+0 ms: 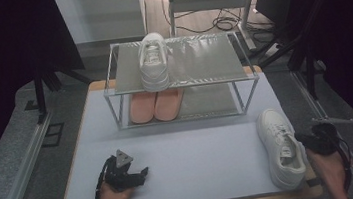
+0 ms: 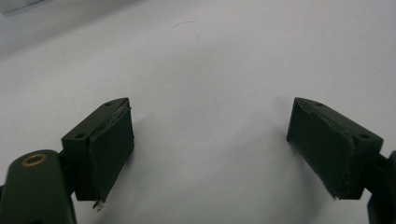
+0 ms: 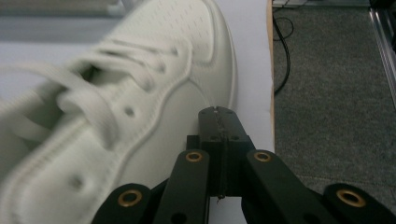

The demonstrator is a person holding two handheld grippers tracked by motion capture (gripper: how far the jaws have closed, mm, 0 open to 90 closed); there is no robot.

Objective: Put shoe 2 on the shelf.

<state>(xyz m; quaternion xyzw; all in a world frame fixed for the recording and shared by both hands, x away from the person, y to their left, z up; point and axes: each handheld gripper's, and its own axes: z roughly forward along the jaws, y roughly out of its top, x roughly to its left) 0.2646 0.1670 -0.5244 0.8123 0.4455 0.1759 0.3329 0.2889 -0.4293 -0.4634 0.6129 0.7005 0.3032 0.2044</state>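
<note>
A white lace-up sneaker [image 1: 281, 148] lies on the pale table [image 1: 196, 157] at the right, toe pointing away from me. My right gripper [image 1: 302, 139] sits just at its right side, near the table's edge. In the right gripper view the two jaws are pressed flat together with nothing between them, and the right gripper [image 3: 218, 116] lies beside the sneaker's [image 3: 116, 116] outer side, low near the sole. Near the front left, my left gripper [image 1: 144, 173] rests low over the table. Its jaws stand wide apart, and the left gripper [image 2: 208, 135] holds nothing.
A metal two-shelf rack [image 1: 200, 61] stands at the back of the table. A matching white sneaker [image 1: 153, 62] sits on its top shelf, and a pair of pink slippers [image 1: 155, 106] on the lower one. Grey floor with cables [image 3: 327, 70] drops off right of the table.
</note>
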